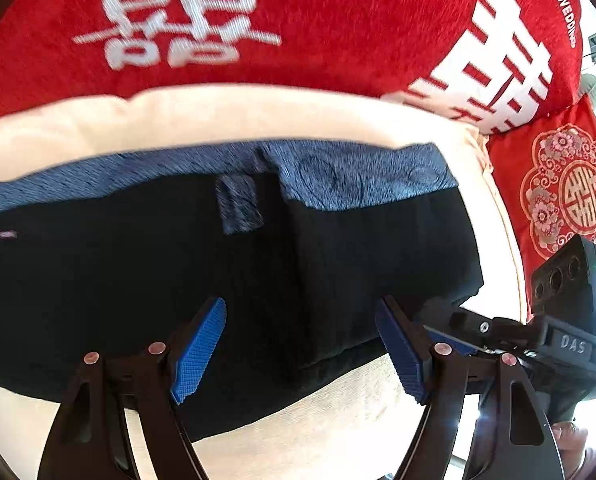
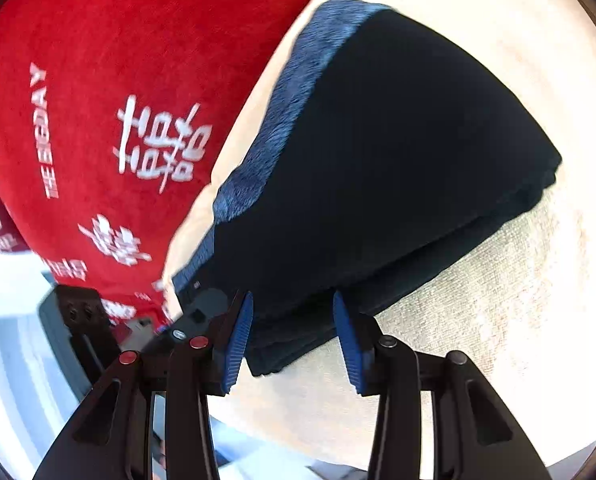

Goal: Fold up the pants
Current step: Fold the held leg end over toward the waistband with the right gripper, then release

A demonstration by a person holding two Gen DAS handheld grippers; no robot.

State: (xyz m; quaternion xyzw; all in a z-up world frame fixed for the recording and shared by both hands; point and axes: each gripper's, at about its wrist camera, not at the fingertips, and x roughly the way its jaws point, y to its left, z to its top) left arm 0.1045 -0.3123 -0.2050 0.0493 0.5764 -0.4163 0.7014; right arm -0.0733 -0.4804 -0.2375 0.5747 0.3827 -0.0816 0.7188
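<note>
Folded black fabric pants w/ blue-grey fuzzy waistband (image 1: 225, 272) lie flat on cream cushion (image 1: 217, 116), red wedding-print pillows (image 1: 338, 20) at far side. Left gripper (image 1: 300, 346) open over near edge, nothing clamped. Right gripper (image 2: 293, 342) jaws apart at pants' corner (image 2: 378, 160), pads not pressing.

Left gripper (image 1: 300, 350): tilted steeply down over the near edge of the folded pants (image 1: 217, 280), jaws standing wide apart, blue pads (image 1: 197, 350) clear of the cloth and gripping nothing. Right gripper (image 2: 291, 342): angled down at the near corner of the pants, jaws parted partway, that corner lying between the pads (image 2: 239, 340) without being pinched. A hand (image 1: 574, 438) shows below the right gripper's body in the left wrist view.
</note>
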